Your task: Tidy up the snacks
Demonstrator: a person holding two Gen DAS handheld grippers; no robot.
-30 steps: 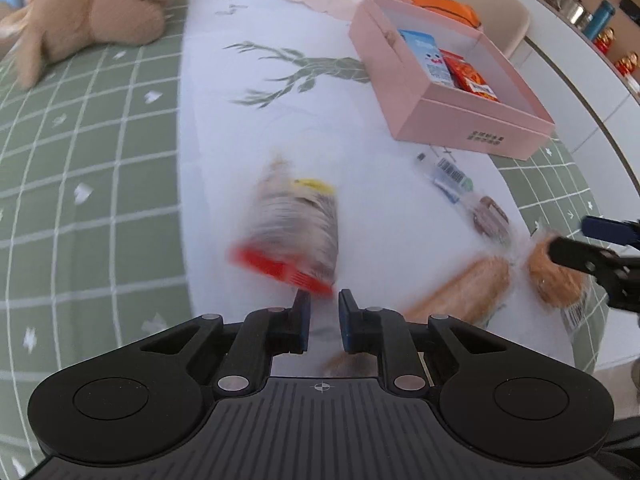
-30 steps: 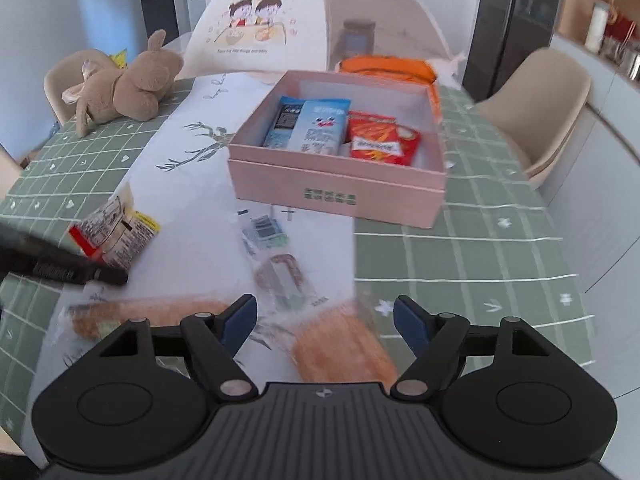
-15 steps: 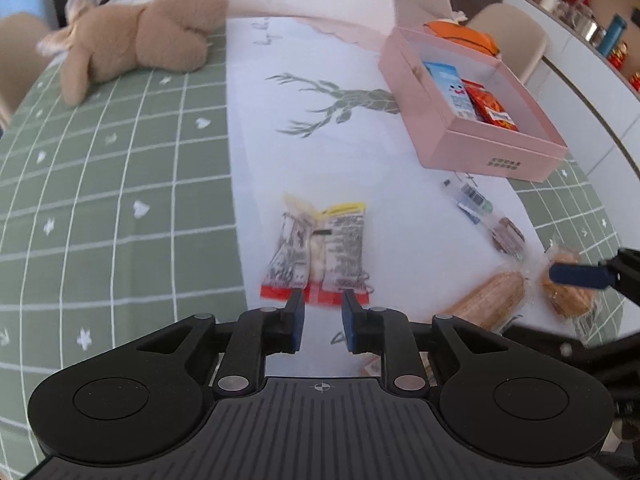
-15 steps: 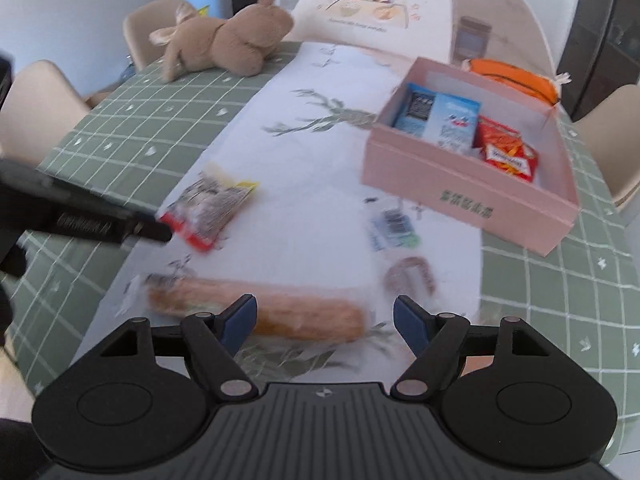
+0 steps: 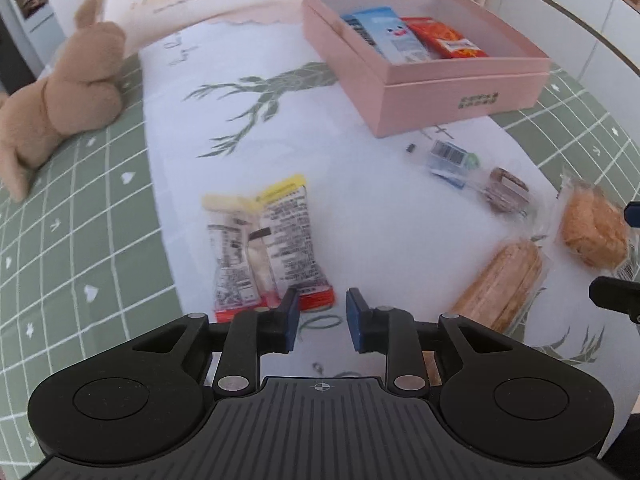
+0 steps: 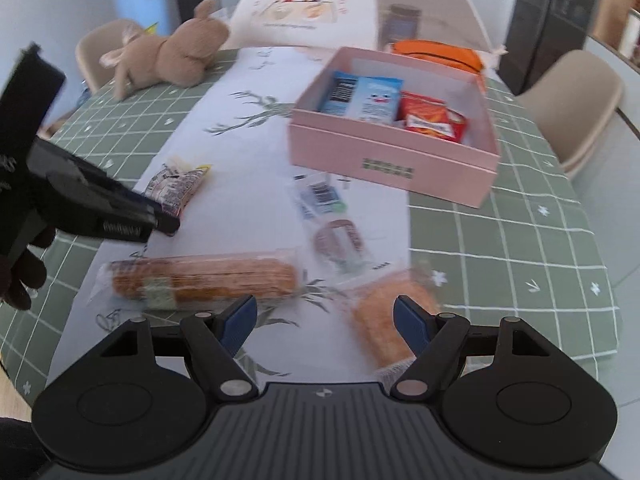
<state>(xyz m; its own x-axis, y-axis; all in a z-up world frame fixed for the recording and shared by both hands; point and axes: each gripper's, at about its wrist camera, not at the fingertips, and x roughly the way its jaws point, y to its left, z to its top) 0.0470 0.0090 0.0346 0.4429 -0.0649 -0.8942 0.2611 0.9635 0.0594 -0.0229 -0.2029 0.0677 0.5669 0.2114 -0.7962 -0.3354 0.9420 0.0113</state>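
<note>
My left gripper (image 5: pixel 322 320) hangs low over the white runner. Its jaws are opening, with nothing between them. A printed snack packet with a red end (image 5: pixel 264 240) lies flat just ahead of the left finger. The right wrist view shows that gripper (image 6: pixel 160 218) at the packet's (image 6: pixel 176 186) near end. My right gripper (image 6: pixel 326 320) stands open over the cloth. A round bread in clear wrap (image 6: pixel 388 316) lies by its right finger. A long bread roll (image 6: pixel 204 280) lies ahead on the left. The pink box (image 6: pixel 392 160) holds blue and red packets.
A small barcode packet (image 6: pixel 320 196) and a brown wrapped cake (image 6: pixel 340 238) lie between the box and the breads. A plush rabbit (image 6: pixel 168 56) sits far left on the green checked cloth. An orange pouch (image 6: pixel 436 50) lies behind the box. Chairs ring the table.
The left jaws went from shut to slightly apart. The red-ended packet, blurred a second ago, now lies still. The right gripper's view swung left over the long roll, then back toward the round bread.
</note>
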